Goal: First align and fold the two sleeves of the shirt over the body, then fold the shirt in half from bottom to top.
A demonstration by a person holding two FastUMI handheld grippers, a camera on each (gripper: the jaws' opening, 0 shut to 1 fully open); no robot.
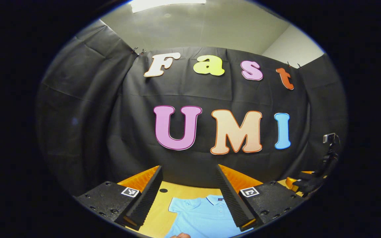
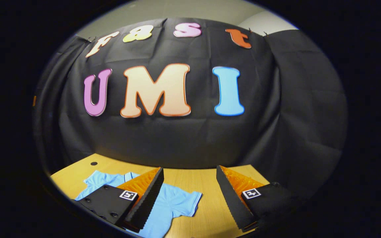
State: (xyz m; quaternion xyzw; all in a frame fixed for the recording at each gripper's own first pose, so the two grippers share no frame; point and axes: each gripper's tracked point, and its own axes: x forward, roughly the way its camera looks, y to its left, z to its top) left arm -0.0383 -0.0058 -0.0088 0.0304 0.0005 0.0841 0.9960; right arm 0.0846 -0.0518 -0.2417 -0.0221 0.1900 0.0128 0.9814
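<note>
While both claws, left claw [image 1: 189,195] and right claw [image 2: 189,195], hang released above the shirt [image 1: 203,215] (sleeves unfolded), a careless pinch could bunch fabric on the table [image 2: 184,177].

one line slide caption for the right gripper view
Open right gripper held above a wooden table, with a light blue polo shirt lying flat, sleeves still spread, before folding.

Light-blue polo shirt [image 1: 203,215] lies flat on wooden bench [image 2: 184,178], unfolded, collar w/ buttons at 12 o'clock, short sleeves [image 2: 185,201] spread at 3 & 9.
</note>
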